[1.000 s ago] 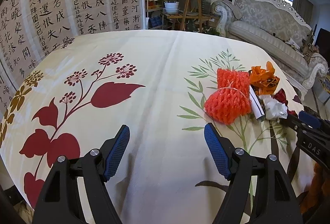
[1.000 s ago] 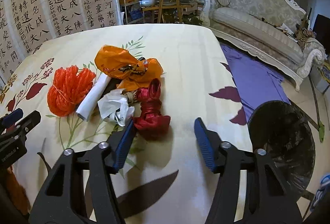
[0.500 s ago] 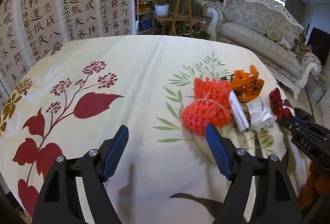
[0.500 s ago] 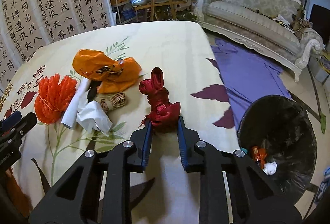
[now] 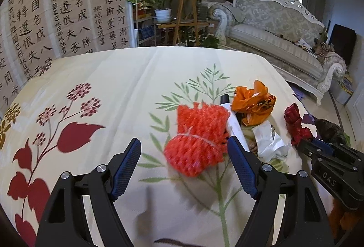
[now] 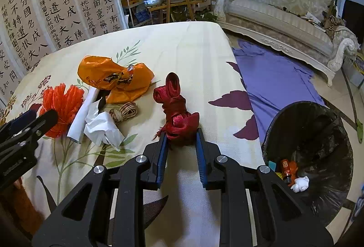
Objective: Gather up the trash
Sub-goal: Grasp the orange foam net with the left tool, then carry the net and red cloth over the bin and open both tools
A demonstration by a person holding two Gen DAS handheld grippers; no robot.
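The black bin stood open on the floor to the right of my right gripper, already holding a few scraps. That gripper was clamped on the red ribbon bundle, its base between the pads, so I judged the pick made and a lift and carry rightward over the rim due next. My left gripper stood wide and empty, the orange net ball just ahead between its fingers, ungripped.

ribbon bundle right of paper wad | bin beside table
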